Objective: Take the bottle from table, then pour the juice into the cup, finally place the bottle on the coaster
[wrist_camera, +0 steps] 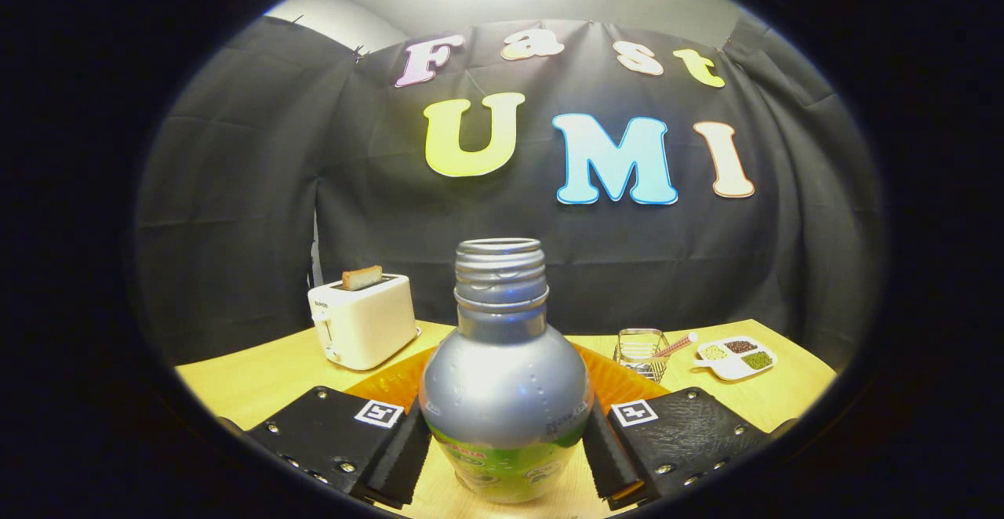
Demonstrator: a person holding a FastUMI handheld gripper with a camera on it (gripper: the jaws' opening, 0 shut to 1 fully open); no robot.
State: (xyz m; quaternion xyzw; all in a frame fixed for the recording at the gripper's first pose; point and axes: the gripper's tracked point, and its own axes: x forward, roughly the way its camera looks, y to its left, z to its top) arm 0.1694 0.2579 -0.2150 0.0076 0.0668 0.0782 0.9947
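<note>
A silver bottle (506, 382) with a green label and an open threaded neck stands upright between my fingers. My gripper (506, 450) is shut on it, one pad (404, 452) against its left side and the other against its right, low on the round body. The bottle's base sits at or just above the yellow table (259, 382); I cannot tell which. Right behind the bottle lies an orange coaster (384, 386), mostly hidden by the bottle.
A white toaster (362, 321) with a slice of bread in it stands at the back left. At the back right are a small wire basket (640, 353) holding a stick and a white divided dish (736, 357) of beans.
</note>
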